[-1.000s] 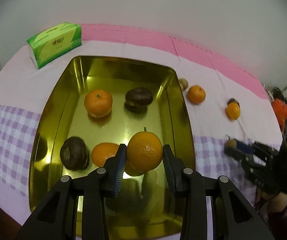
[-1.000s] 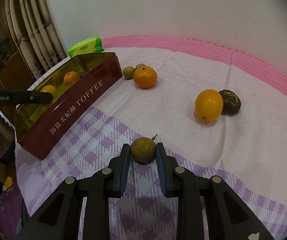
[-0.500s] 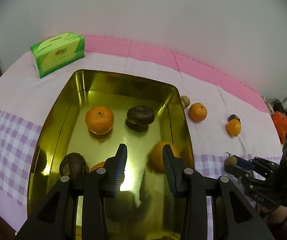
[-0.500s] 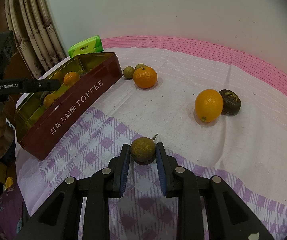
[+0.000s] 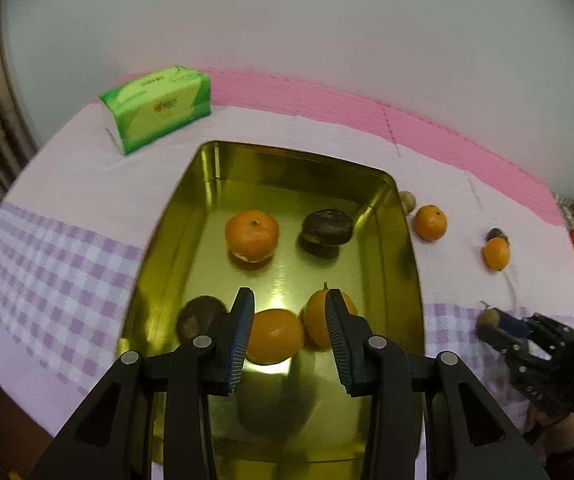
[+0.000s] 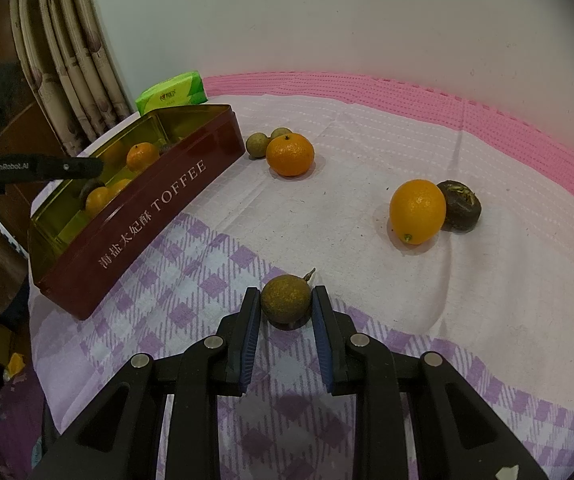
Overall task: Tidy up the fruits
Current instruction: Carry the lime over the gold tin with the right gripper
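Left tool (image 5: pixel 289 330) hangs released over the gold tin (image 5: pixel 407 248), w/ nothing between its fingers; 3 oranges and 2 dark fruits lie inside. Right tool (image 6: pixel 285 312) is clenched on a small brown fruit (image 6: pixel 285 299) resting on the checked cloth (image 6: pixel 191 280), near the tin's red wall.
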The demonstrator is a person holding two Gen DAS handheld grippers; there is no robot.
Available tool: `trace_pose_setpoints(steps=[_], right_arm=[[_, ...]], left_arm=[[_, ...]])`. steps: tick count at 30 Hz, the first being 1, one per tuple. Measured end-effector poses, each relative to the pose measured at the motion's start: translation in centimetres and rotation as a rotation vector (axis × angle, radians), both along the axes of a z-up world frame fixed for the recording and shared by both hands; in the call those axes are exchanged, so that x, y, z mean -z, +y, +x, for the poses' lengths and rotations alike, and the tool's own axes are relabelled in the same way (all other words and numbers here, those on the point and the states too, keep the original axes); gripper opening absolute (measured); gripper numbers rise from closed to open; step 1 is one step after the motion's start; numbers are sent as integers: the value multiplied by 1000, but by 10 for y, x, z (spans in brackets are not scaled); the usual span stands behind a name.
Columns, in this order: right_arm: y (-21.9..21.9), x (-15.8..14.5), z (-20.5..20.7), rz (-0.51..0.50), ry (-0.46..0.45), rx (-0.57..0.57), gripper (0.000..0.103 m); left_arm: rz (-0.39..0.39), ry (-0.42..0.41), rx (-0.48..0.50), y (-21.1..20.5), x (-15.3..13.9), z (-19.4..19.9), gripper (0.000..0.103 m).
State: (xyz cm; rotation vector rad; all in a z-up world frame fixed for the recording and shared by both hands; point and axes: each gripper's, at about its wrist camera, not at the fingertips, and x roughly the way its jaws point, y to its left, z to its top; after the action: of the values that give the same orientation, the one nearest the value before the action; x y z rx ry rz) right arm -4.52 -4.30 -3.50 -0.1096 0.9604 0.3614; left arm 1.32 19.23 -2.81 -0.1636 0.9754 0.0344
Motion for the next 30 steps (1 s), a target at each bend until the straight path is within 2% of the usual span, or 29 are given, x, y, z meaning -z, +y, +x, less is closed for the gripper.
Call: trace_pose_setpoints(steps=[6, 11, 14, 15, 21, 30], right_arm=[[0, -4, -7, 16, 21, 18, 24], [7, -23, -11, 39, -4, 7, 24], [18, -41, -9, 67, -24, -19, 24], [24, -48, -7, 79, -33, -34, 24], [72, -71, 4, 97, -53, -148, 24], [150, -64, 28, 77, -29, -296, 24]], left_arm=[[30, -8, -27, 9, -8, -3, 38], [50, -19, -81, 24, -19, -4, 39], [62, -32, -135, 38, -26, -6, 50], [57, -45, -155, 43, -30, -8, 54], [62, -75, -198, 55, -39, -12, 54], [210, -109, -209, 46, -47, -14, 58]])
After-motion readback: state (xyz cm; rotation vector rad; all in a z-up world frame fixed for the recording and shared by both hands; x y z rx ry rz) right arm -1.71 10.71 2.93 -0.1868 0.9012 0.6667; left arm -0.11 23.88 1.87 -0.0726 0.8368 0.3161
